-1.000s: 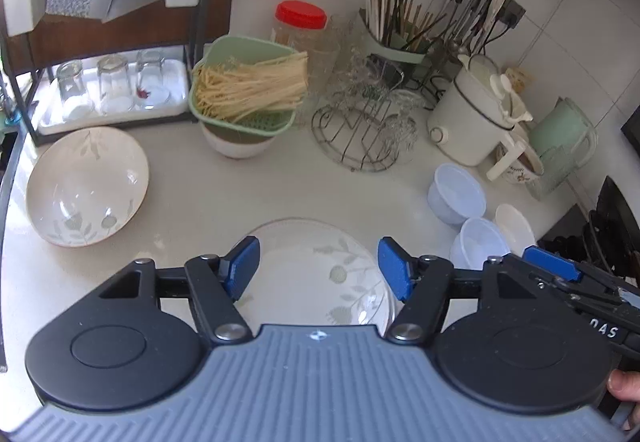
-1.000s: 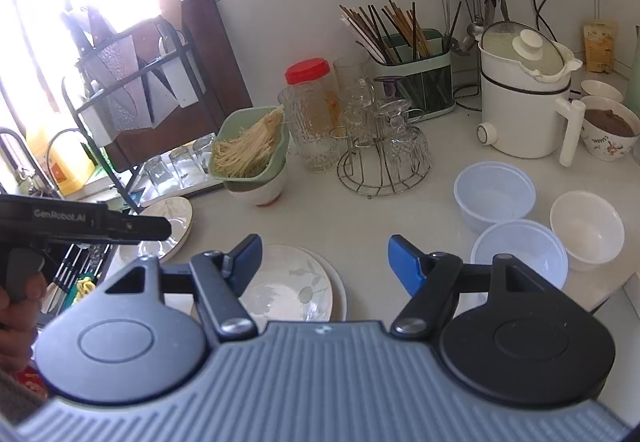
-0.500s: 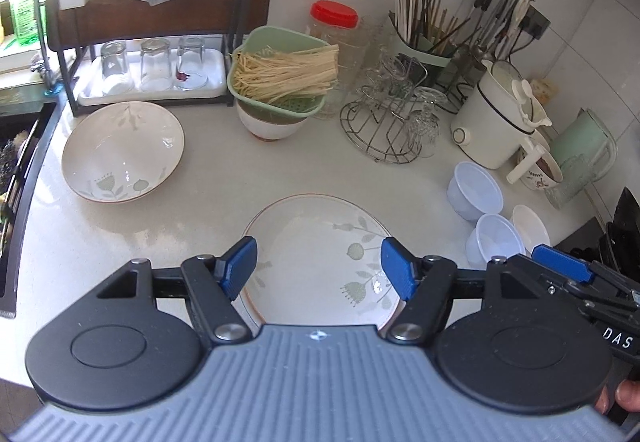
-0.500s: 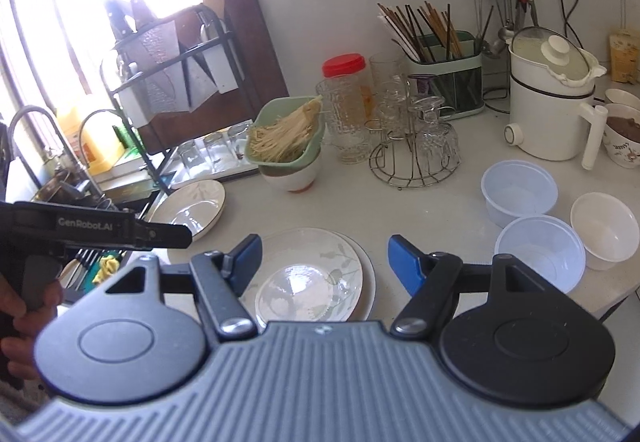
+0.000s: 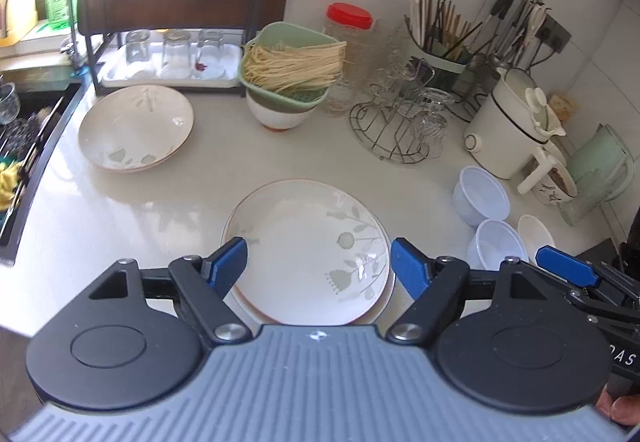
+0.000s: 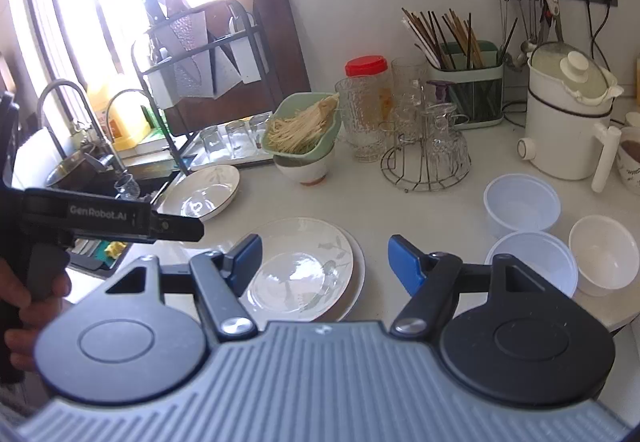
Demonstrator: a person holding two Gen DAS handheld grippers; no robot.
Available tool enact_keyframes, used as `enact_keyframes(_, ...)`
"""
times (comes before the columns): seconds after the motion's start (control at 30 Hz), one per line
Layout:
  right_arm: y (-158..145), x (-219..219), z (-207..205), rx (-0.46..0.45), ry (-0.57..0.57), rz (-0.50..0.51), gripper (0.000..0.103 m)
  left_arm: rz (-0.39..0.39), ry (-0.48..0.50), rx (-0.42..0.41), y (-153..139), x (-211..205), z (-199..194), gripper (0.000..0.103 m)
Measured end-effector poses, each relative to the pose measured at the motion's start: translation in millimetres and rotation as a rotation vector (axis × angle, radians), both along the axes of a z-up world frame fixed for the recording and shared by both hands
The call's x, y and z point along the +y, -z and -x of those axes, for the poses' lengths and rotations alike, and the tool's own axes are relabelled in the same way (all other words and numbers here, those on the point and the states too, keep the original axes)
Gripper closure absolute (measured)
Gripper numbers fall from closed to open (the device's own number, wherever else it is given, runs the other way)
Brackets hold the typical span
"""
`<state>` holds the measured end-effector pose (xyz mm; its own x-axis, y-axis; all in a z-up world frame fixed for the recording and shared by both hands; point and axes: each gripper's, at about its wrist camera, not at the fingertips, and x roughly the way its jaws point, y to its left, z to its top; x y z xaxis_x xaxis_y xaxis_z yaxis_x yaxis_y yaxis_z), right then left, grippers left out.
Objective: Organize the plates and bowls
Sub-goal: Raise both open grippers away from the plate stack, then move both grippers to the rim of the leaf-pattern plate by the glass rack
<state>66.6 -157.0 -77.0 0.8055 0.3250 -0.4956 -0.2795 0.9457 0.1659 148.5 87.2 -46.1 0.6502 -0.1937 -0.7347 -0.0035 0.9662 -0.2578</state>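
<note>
I have the left hand-held gripper (image 5: 318, 268) above the near edge of the surface (image 5: 132, 209), and its jaws are opening with nothing pressed between them. Seen through them is the stacked plate (image 5: 308, 250), a glazed flower-pattern plate that sits on a second plate, of which only the rim shows at the near right. The right hand-held gripper (image 6: 322, 262) stands fairly wide and also holds nothing; the same stack lies between and beyond its fingers.

I judge these plates to be ceramic: stiff, rather heavy, and easy to chip when they knock together. The glaze shines, so I expect the blue pads to slip on it. The only place to take hold is the rim, with one finger over it and one under, and the raised edge of the upper plate gives a little room for this.

The deep plate (image 5: 136, 127) rests far to the left, near the drying rack (image 5: 172, 53), well apart from the stack. It looks to be of the same ware and as fragile.

The three small bowls (image 6: 532, 234) cluster at the right, touching or nearly so. They look like light, thin plastic, so they may slide away when pushed; I would grip one wall of a bowl.
</note>
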Motion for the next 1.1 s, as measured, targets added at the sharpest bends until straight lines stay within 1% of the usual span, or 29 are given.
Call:
enact_keyframes(0.07,0.7,-1.2,0.4,-0.004,-0.017,0.002,0.031,-0.014,-0.017,0.01,-0.4,-2.7,3.4,0.019)
enact_keyframes(0.17,2.4,-2.4,-1.2,0.011,-0.036,-0.022,0.031,-0.035,-0.039,0.006,-3.2,-3.6,7.1,0.016)
enact_keyframes(0.33,5.2,4.8,-7.1,0.013,-0.041,-0.011,0.031,-0.043,-0.062,0.015,-3.8,3.8,5.6,0.015)
enact_keyframes(0.37,5.5,6.6,-9.3,0.015,-0.043,-0.011,0.025,-0.041,-0.061,0.019,-3.1,6.4,3.9,0.015)
enact_keyframes(0.4,6.3,8.2,-11.9,0.017,-0.05,-0.01,0.013,-0.041,-0.062,0.024,-2.3,9.4,1.6,0.015)
enact_keyframes(0.43,7.0,9.9,-13.8,0.015,-0.054,-0.008,0.008,-0.04,-0.063,0.029,-1.2,12.9,-1.1,0.015)
enact_keyframes(0.47,7.2,11.3,-16.1,0.011,-0.056,-0.008,0.0,-0.037,-0.063,0.031,-0.1,17.3,-3.9,0.015)
enact_keyframes(0.57,7.6,17.4,-24.8,0.027,-0.046,-0.009,0.0,-0.027,-0.061,0.042,2.2,30.8,-11.6,0.015)
enact_keyframes(0.7,6.8,30.7,-35.0,0.044,-0.04,-0.022,0.0,-0.035,-0.048,0.057,6.6,48.2,-26.9,0.015)
enact_keyframes(0.8,7.3,43.0,-43.9,0.037,-0.012,-0.01,0.0,-0.03,-0.039,0.053,9.7,62.8,-40.1,0.015)
enact_keyframes(0.9,9.0,54.9,-55.6,0.049,0.003,-0.028,0.0,-0.019,-0.03,0.044,11.8,78.9,-54.2,0.015)
enact_keyframes(1.1,7.7,89.1,-71.9,0.049,0.032,0.019,0.0,-0.003,-0.003,0.042,17.8,110.1,-82.6,0.015)
